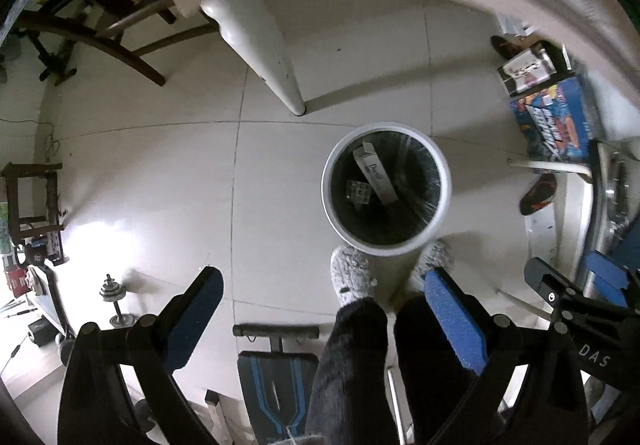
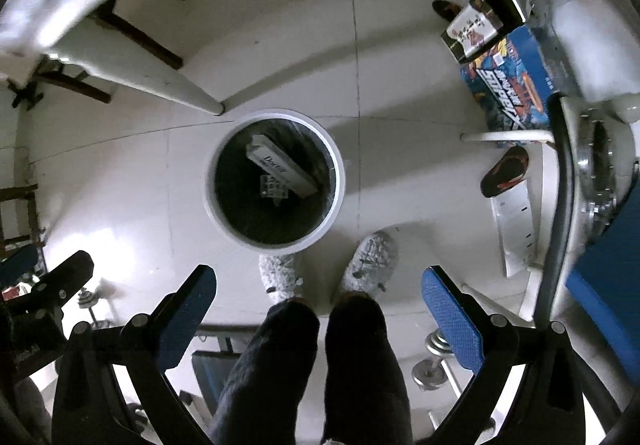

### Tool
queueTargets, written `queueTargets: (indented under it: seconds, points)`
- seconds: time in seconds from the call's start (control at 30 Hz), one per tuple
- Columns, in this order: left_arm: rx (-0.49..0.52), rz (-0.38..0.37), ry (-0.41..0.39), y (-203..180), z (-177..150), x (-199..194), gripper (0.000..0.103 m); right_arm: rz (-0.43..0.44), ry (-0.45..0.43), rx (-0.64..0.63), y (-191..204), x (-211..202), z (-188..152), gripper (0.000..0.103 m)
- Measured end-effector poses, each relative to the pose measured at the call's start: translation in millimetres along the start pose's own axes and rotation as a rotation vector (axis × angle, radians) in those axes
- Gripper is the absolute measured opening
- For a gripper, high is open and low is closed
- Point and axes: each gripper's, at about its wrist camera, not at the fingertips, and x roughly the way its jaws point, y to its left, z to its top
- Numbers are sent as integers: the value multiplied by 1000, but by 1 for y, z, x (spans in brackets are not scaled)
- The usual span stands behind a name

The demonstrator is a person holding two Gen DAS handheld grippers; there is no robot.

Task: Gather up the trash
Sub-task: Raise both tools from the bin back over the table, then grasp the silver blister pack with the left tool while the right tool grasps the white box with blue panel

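Note:
A round white trash bin (image 1: 442, 201) with a dark liner stands on the tiled floor; it also shows in the right wrist view (image 2: 338, 181). Inside lie a long white carton (image 1: 376, 173) (image 2: 284, 169) and a small blister pack (image 1: 359, 191) (image 2: 274, 185). My left gripper (image 1: 324, 297) is open and empty, held high above the floor, nearer than the bin. My right gripper (image 2: 320, 293) is open and empty, also above and nearer than the bin. The right gripper shows at the right edge of the left wrist view (image 1: 576, 285).
The person's legs and grey slippers (image 1: 352, 277) (image 2: 372, 261) stand next to the bin. A white table leg (image 1: 276, 61) (image 2: 176, 85) is behind it. Colourful boxes (image 1: 556, 117) (image 2: 512, 85), a shoe (image 1: 538, 193) (image 2: 506, 171), dumbbells (image 1: 114, 299) and a workout bench (image 1: 276, 369) lie around.

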Motion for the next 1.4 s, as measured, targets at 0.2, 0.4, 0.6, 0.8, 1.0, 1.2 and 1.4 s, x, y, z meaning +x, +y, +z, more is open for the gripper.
queueTargets:
  seconds: [0.2,0.4,0.6,0.8,1.0,1.2,1.4]
  points:
    - [-12,-22,-44,10,-13,-81,103,43,-10,30,1,-87,-16,103]
    - [-2,-14,-156,13,-2,-163,103,122,-74,95,-1,-182,-12,103]
    - [-3,-11,-264,-10,49,-214,103,189,-190,185,-27,-259,25,103]
    - [19,-9,-337,-70,139,-247,103,162,-278,249,-89,-312,103,103]
    - [74,65,-338,-144,246,-241,103,53,-238,168,-173,-316,231,103]
    - [127,111,-228,-184,334,-191,103,-102,-109,-58,-222,-280,379,103]
    - [207,129,-204,-205,376,-173,103,-166,11,-317,-214,-235,461,103]
